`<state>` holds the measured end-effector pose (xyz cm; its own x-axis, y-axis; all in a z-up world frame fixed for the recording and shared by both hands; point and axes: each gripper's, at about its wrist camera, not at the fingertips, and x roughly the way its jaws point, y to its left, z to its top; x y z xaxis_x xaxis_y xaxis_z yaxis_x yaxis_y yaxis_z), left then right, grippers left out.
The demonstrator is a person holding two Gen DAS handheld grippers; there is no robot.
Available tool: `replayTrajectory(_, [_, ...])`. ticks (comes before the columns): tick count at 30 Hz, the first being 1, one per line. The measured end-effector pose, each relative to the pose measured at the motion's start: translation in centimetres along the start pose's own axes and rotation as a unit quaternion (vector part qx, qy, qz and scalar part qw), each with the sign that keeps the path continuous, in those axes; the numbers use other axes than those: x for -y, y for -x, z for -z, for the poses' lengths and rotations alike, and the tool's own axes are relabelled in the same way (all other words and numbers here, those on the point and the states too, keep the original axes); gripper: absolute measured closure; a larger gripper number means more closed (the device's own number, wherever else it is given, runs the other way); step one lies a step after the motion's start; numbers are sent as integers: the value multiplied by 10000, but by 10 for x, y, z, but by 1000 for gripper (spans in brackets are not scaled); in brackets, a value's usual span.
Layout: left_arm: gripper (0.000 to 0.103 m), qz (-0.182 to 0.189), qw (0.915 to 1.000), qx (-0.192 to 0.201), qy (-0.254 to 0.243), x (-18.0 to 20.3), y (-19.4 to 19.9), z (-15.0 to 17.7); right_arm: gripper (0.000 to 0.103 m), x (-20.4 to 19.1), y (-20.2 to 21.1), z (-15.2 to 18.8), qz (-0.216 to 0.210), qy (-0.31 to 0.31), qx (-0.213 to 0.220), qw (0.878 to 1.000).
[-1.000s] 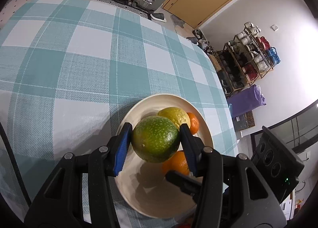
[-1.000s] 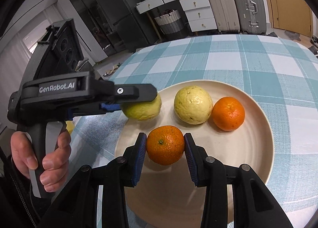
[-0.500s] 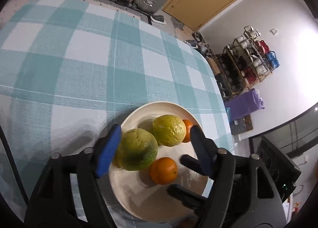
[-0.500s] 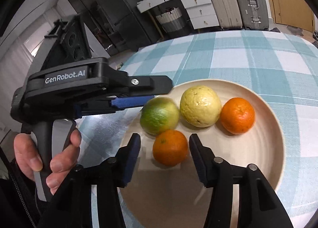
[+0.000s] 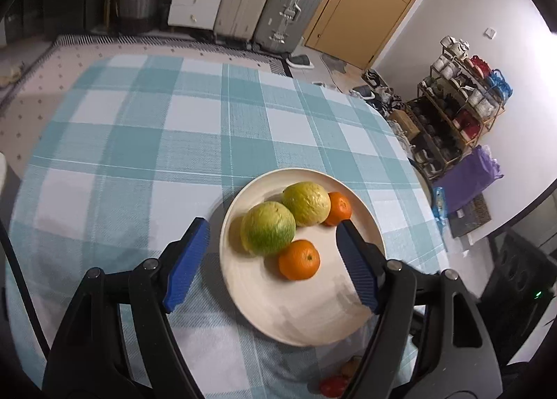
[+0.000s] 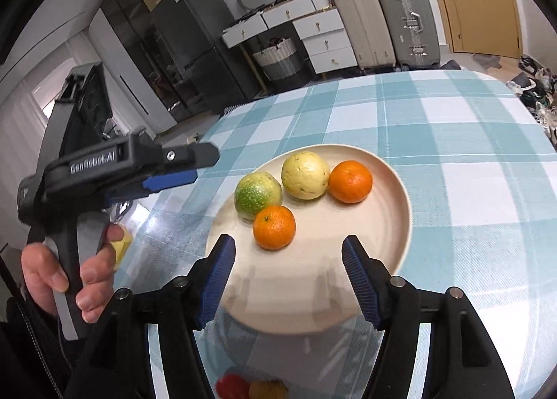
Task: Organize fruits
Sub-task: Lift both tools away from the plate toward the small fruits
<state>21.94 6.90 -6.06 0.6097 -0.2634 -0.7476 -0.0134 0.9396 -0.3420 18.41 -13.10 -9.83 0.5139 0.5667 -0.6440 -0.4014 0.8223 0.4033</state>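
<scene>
Plate (image 6: 400,190) on desk (image 6: 452,127): green fruit (image 6: 257,194), yellow fruit (image 6: 305,179), two oranges (image 6: 274,226), all placed. Left tool (image 5: 271,259) and right tool (image 6: 289,277): jaws just opening, spread, nothing between. Remaining: small red and orange fruits (image 6: 250,388) below the desk edge, apparently unsorted.

one round cream ceramic plate (image 6: 400,225) on the teal-and-white checked tablecloth (image 6: 452,127), and it's carrying four fruits: two small orange mandarins, one nearer (image 6: 274,227) and one farther (image 6: 350,181), one pale yellow round citrus (image 6: 305,174), and one green-and-yellow round citrus (image 6: 257,194). down at the bottom edge two more small pieces peek in, one red (image 6: 231,386) and one orange-brown (image 6: 268,390), too cut off to say what kind. two black handheld grippers with blue pads are in play, left (image 5: 271,259) and right (image 6: 288,280).
</scene>
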Motion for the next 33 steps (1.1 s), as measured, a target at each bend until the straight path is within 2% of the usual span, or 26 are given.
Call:
replayTrajectory(5, [29,-65,9999,48,-78,7,23,17,37,-8,26,6,287,172,309,9990])
replayTrajectory(9, [24,-158,9997,136,-120,10,37,30,37,-11,43,11,271,186,501,9982])
replayTrajectory(15, [22,-266,9991,167,-279,20,51,54,18,-16,66,17,333,243,818,9958])
replayTrajectory(17, [16,-319,9988,206,-316,24,56,65,16,-17,73,21,337,243,872,9953])
replayTrajectory(20, [14,-332,9979,246,-499,33,61,78,13,-18,78,26,437,246,894,9947])
replayTrajectory(23, [4,-397,9974,236,-546,38,64,91,11,-17,85,32,480,212,914,9944])
replayTrajectory(27, [4,-448,9965,291,-645,45,67,106,11,-18,93,41,524,213,934,9940])
replayTrajectory(33, [1,-574,9947,358,-771,52,71,122,5,-22,105,54,449,283,1007,9935])
